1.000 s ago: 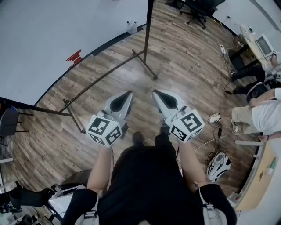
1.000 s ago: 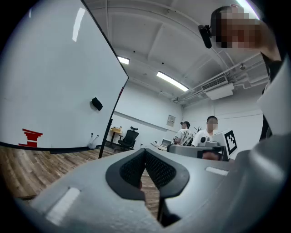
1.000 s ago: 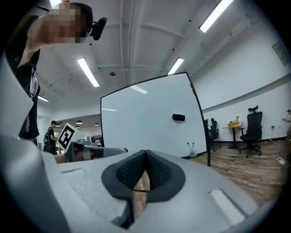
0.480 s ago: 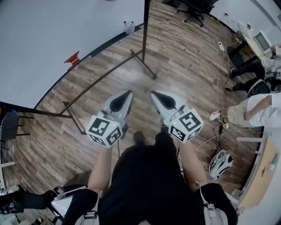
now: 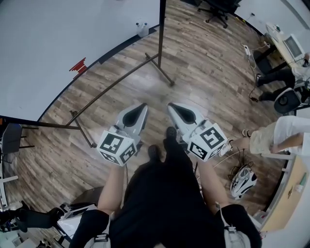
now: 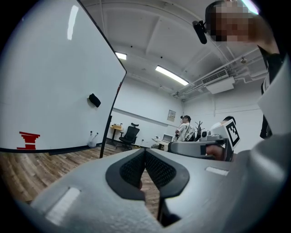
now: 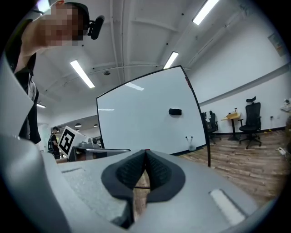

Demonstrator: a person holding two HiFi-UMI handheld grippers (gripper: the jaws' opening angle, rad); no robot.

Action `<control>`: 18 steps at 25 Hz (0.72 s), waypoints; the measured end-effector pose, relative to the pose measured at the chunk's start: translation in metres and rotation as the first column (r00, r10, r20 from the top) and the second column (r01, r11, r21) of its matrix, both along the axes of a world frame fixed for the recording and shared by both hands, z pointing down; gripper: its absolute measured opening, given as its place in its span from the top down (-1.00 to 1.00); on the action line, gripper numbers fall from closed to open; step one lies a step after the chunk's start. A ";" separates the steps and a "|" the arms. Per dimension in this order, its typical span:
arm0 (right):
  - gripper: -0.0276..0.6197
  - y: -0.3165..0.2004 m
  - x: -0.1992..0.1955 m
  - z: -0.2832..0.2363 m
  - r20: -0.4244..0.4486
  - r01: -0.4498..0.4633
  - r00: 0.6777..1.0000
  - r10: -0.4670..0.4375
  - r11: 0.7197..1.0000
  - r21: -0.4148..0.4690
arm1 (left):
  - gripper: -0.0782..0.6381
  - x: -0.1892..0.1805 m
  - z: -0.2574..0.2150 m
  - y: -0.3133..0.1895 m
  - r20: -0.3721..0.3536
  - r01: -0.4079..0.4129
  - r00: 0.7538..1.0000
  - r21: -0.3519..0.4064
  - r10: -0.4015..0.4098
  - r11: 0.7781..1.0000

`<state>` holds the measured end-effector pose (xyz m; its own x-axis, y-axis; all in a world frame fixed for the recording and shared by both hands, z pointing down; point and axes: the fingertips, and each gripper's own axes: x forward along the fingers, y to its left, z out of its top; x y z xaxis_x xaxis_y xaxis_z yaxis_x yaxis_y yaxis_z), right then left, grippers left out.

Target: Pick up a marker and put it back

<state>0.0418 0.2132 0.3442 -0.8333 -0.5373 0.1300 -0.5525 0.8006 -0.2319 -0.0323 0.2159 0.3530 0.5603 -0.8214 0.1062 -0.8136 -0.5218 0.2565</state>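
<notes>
A small red stack [image 5: 77,64], maybe markers, sits low on the big whiteboard [image 5: 58,43]; it also shows in the left gripper view [image 6: 28,140]. A black eraser [image 6: 94,100] clings to the board higher up, and shows in the right gripper view [image 7: 175,111] too. My left gripper [image 5: 141,106] and right gripper [image 5: 171,106] hang side by side over the wood floor, well short of the board. Both are shut with nothing between the pads, as the left gripper view [image 6: 144,151] and right gripper view [image 7: 145,152] show.
The whiteboard's dark metal stand [image 5: 160,58] and floor bars [image 5: 111,89] lie ahead. A white bottle-like item [image 5: 141,29] stands at the board's foot. A person [image 5: 283,138], a desk, cables and a white helmet-like object [image 5: 242,181] are at the right; an office chair [image 5: 218,9] is beyond.
The holder has stepped a foot forward between the grippers. Both grippers have shifted only slightly and stay shut. The person at the right has moved.
</notes>
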 end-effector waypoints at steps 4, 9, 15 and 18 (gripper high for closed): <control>0.91 -0.028 0.007 0.001 0.026 0.012 1.000 -0.012 1.000 -0.004 | 0.78 0.007 -0.001 -0.021 0.018 0.019 1.000 -0.006 -0.018 1.000; 0.91 -0.066 0.016 -0.007 0.020 0.033 0.999 -0.034 0.998 0.044 | 0.78 0.019 -0.007 -0.059 0.024 0.030 0.999 -0.005 -0.029 1.000; 0.91 -0.119 0.044 -0.011 -0.018 0.045 0.999 -0.044 0.998 0.044 | 0.78 0.050 -0.018 -0.109 0.041 0.043 0.998 0.012 -0.044 0.999; 0.91 -0.142 0.056 -0.007 -0.005 0.062 0.998 -0.062 0.998 0.011 | 0.78 0.061 -0.017 -0.128 0.046 0.062 0.997 0.004 -0.062 0.998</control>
